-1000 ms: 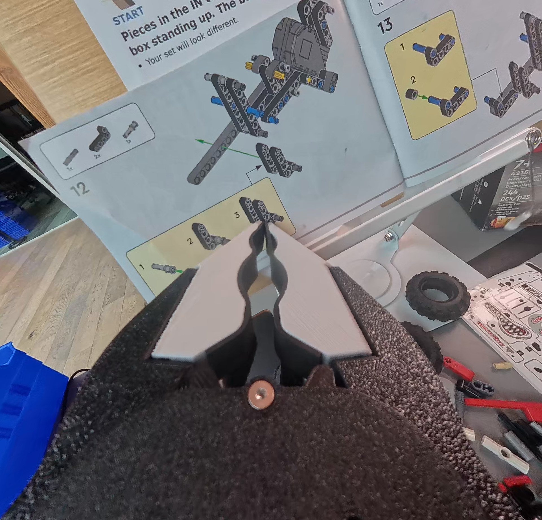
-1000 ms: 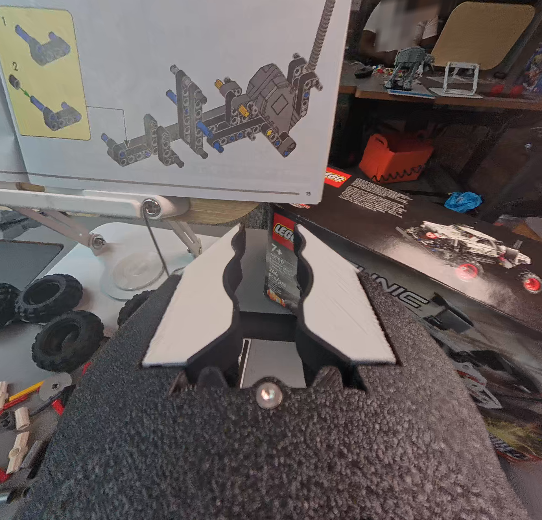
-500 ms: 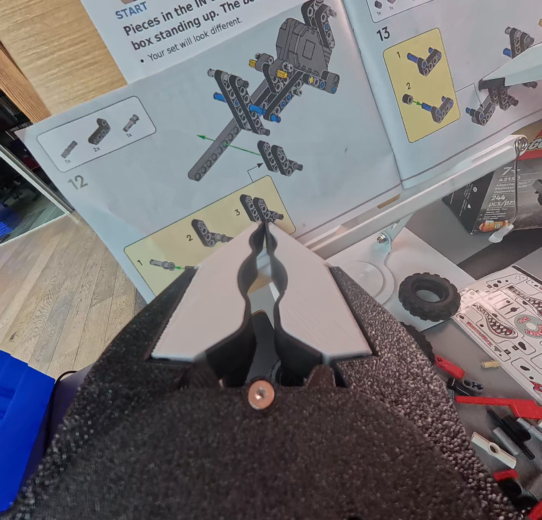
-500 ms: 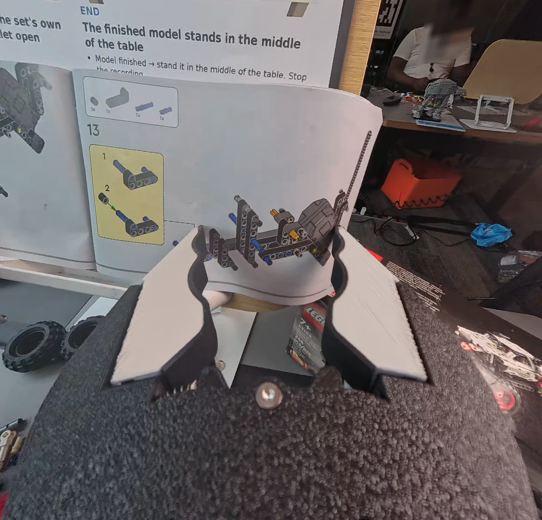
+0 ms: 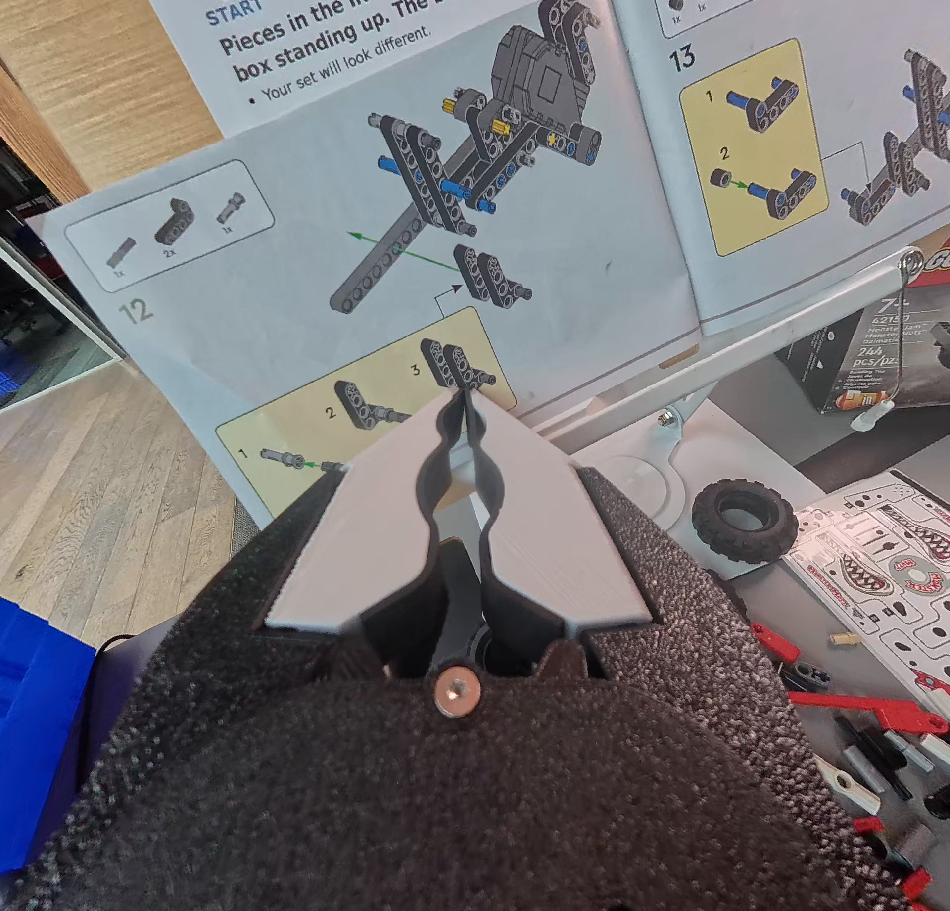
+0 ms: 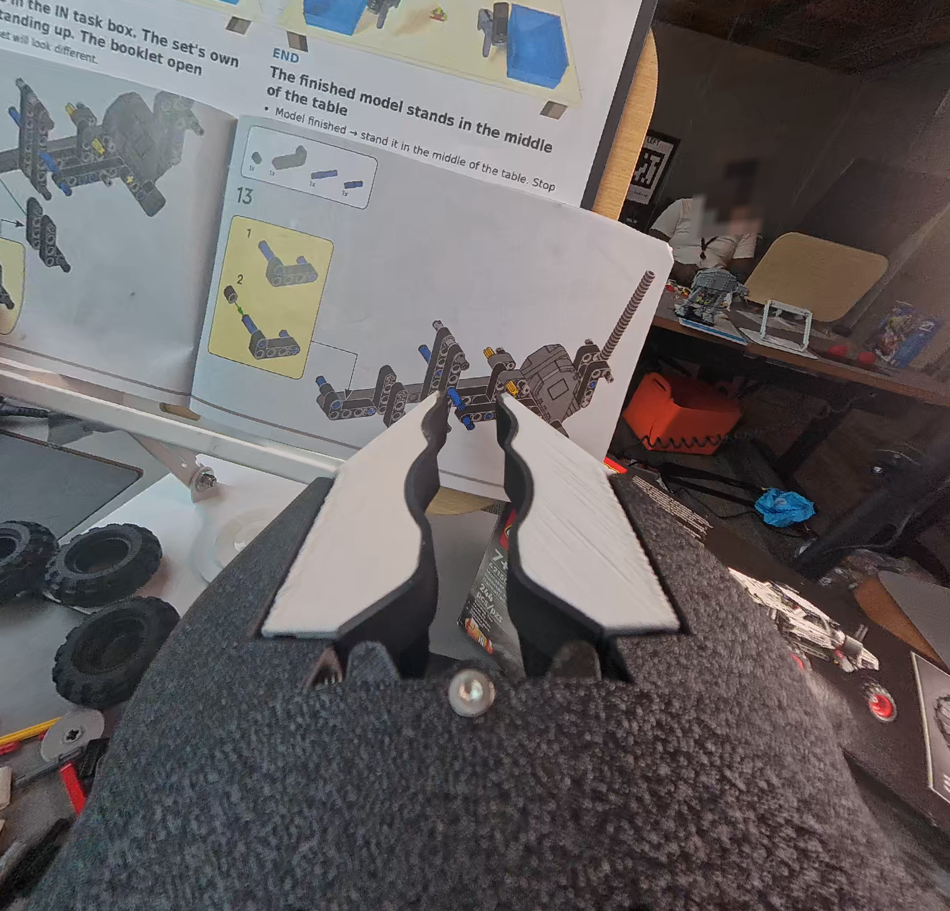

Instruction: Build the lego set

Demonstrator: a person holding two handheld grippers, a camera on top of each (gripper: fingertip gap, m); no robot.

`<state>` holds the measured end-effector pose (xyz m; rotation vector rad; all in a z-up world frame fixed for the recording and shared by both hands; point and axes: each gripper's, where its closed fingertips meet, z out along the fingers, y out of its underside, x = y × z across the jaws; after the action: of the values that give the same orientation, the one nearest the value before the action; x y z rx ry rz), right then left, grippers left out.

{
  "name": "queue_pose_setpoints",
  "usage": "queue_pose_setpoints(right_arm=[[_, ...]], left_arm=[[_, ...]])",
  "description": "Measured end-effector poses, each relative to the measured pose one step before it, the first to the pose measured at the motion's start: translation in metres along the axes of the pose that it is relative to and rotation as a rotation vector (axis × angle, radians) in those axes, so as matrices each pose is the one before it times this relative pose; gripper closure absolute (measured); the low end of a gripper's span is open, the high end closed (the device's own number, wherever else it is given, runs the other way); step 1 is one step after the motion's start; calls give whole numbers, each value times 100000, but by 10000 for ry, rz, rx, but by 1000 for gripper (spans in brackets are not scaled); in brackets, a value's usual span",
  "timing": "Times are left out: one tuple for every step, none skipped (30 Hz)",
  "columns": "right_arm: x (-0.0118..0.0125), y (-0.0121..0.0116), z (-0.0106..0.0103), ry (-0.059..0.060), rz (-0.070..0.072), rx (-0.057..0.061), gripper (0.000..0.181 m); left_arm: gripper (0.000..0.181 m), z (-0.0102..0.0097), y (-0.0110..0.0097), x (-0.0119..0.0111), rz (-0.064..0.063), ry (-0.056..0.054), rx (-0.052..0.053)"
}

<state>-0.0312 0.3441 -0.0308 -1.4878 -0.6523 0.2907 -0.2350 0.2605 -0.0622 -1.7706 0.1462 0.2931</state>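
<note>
My left claw [image 5: 465, 398] is pressed together, empty; my right claw [image 6: 468, 398] is spread before the booklet [image 6: 462, 279]; three tyres [image 6: 105, 562] lie left.

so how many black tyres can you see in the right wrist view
3, all at the left on the table: one cut off by the left edge, one just right of it, one nearer the camera. The gripper body may hide more.
</note>
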Motion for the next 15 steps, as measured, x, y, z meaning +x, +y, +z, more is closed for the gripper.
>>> queue_pose_setpoints(right_arm=[[368, 88, 134, 166, 117, -39, 147], [415, 3, 281, 96, 251, 8, 124], [411, 106, 385, 21, 396, -83, 109], [43, 274, 519, -206, 405, -222, 96], [-500, 594, 531, -469, 293, -429, 95], [-612, 452, 387, -425, 96, -285, 102], [205, -30, 20, 209, -233, 52, 109], [309, -187, -287, 320, -431, 134, 129], [84, -240, -421, 202, -278, 203, 153], [-181, -167, -333, 39, -154, 179, 162], [-356, -3, -208, -80, -148, 77, 166], [-466, 1, -163, -192, -92, 94, 173], [-505, -98, -135, -280, 0, 132, 178], [-278, -310, -200, -169, 13, 234, 178], [-235, -540, -296, -132, -66, 339, 178]], left_arm=[[178, -12, 37, 7, 3, 4, -20], [178, -8, 34, 13, 12, 3, -4], [178, -8, 43, 2, 7, 6, -7], [178, -5, 38, 1, 6, 5, -3], [178, -7, 25, 2, -4, 1, 8], [178, 8, 10, 3, -8, -6, 6], [178, 2, 10, 3, -6, -3, 0], [178, -2, 17, 9, -9, -5, -16], [178, -15, -18, 3, -5, 2, 9], [178, -18, 11, 9, -5, 2, 10], [178, -5, 34, 14, 3, 11, 7], [178, 3, 47, 12, 4, 3, -7], [178, -23, 7, 7, 2, 0, -4], [178, -44, 8, 29, -9, 16, -24], [178, -82, -30, 37, -40, 29, -14]])
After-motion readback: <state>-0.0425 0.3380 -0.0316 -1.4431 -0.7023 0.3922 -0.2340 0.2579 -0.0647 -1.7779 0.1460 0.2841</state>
